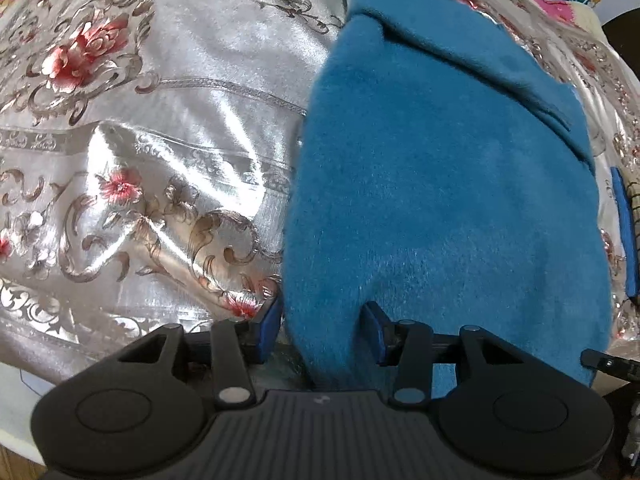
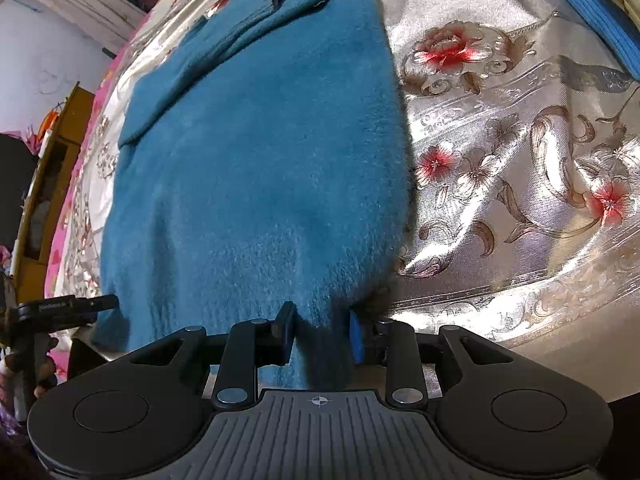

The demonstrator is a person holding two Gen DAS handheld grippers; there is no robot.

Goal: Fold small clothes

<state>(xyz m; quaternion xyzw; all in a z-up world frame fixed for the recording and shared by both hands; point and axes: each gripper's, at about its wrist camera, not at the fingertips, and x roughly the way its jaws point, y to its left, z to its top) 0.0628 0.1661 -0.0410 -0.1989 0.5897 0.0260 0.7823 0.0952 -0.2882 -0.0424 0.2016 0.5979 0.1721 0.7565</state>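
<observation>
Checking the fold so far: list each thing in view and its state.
blue fleece garment: flat, sleeve folded across, near hem bunched in both grippers
left gripper: shut on hem's left corner
right gripper: shut on hem's right corner
silver floral cloth: spread underneath, wrinkled

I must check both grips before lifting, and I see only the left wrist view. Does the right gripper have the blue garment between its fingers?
Observer: Yes, the right gripper has the near hem of the blue fleece garment bunched between its fingers.
Operator: At which corner?
Observer: The near corner beside the bare floral silver cloth.
Operator: Is anything close on its other side?
Observer: The left gripper pokes in at the garment's opposite near edge.
</observation>
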